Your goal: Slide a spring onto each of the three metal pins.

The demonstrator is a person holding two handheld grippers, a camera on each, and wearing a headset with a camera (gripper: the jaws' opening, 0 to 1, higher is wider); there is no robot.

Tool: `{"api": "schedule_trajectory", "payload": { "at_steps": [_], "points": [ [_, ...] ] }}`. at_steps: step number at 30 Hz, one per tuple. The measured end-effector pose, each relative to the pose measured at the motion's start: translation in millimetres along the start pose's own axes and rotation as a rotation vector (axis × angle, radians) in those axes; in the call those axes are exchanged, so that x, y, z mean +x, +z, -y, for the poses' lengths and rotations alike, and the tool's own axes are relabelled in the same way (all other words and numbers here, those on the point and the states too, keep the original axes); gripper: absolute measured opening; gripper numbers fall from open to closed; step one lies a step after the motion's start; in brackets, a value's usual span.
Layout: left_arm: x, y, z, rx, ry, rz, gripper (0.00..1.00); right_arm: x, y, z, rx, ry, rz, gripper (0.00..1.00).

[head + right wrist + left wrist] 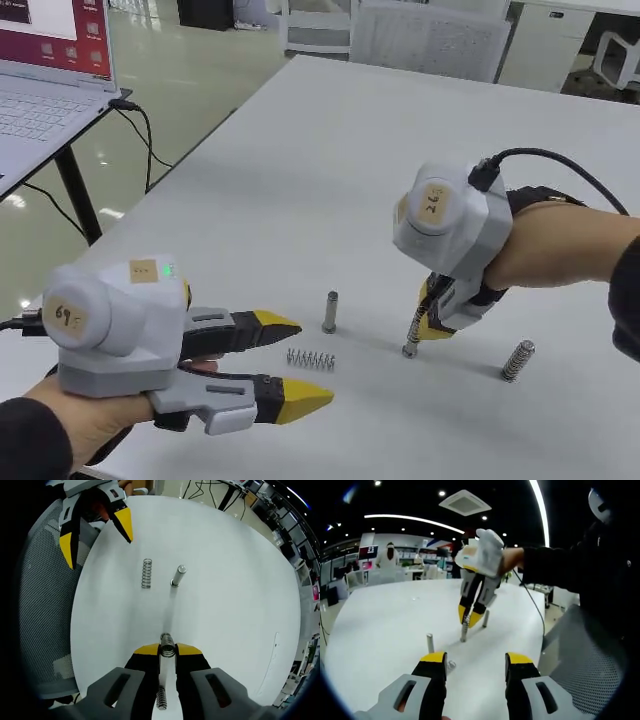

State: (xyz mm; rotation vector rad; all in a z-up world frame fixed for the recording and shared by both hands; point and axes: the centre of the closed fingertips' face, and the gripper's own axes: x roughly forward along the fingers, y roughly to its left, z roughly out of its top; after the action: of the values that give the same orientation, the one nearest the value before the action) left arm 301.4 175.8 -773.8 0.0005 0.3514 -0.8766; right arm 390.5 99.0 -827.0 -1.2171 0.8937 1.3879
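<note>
Left gripper (pixel 290 362), nearest us: jaws spread wide, nothing held. Just past its tips we logged a loose spring (pixel 311 359) lying flat on the white table (pixel 330 170). Near right, a sprung pin (pixel 518 360) carried its coil. Between them, the right gripper (pixel 428 326) was clamped on a held spring (pixel 167 645) atop the middle pin (pixel 410 348). Slightly farther, a bare pin (pixel 330 312) stood upright. Far left, a laptop (pixel 40 90).
</note>
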Motion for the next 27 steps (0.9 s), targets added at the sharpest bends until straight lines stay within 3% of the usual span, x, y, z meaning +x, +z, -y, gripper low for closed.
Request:
{"api": "schedule_trajectory", "payload": {
  "at_steps": [14,27],
  "points": [
    [0.3,-1.2,0.1,-0.001,0.000,-0.003,0.41,16.0,-5.8,-4.1,0.027,0.023,-0.019,0.08],
    [0.1,-1.2,-0.4,0.002,0.004,-0.004,0.41,18.2,-6.3,-5.3,0.045,0.035,-0.012,0.09]
  ]
}}
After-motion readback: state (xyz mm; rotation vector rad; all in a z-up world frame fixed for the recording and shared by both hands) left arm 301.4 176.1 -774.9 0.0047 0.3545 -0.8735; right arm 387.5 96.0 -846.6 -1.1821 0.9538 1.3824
